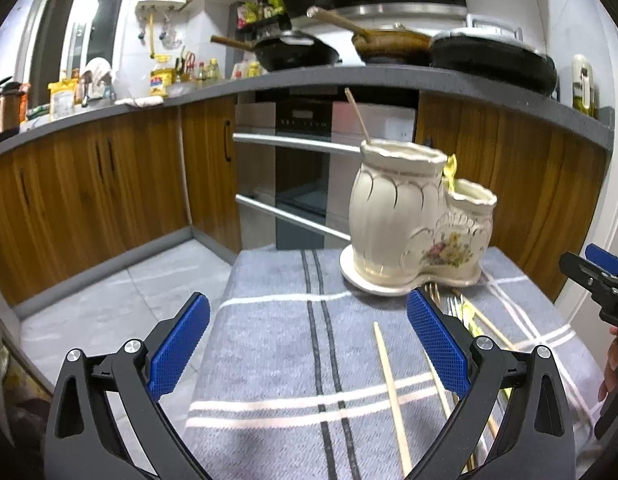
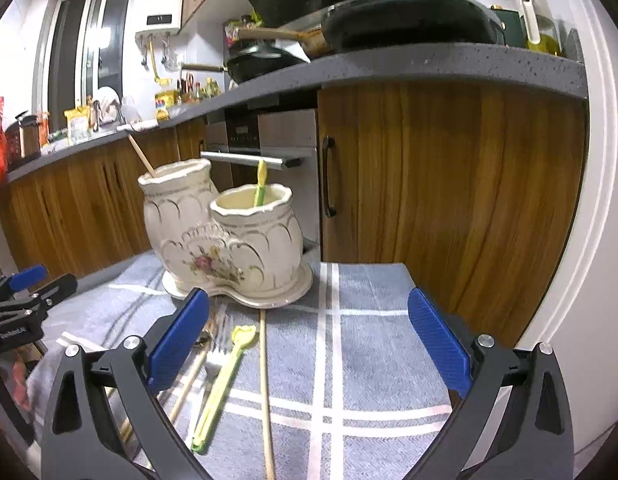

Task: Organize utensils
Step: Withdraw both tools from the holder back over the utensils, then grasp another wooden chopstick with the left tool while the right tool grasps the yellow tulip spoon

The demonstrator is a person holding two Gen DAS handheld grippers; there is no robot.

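Colours and patterns as I log them from my two wrist feeds:

- Cloth (image 2: 373, 344): grey-blue weave, crossed by white double stripes and darker grey stripes, plaid layout.
- Ceramic holder (image 2: 229, 236): cream glaze, gilt scalloped line work, a floral spray in pink, yellow and green on the front.
- Saucer (image 2: 297, 294) under it: cream-white.
- Yellow-green utensil (image 2: 225, 376) on the cloth: pale yellow with green edging; another (image 2: 261, 186) of like colour stands in the smaller pot.
- Chopstick (image 2: 266, 392): pale wood tone.
- Fork (image 2: 214, 362): silver.
- My left gripper (image 1: 307, 344) and right gripper (image 2: 309, 344): black frames, blue textured pads.
- Cabinet doors (image 2: 449, 200): orange-brown wood grain, black handles.
- Kitchen counter (image 2: 429, 66): speckled dark grey.
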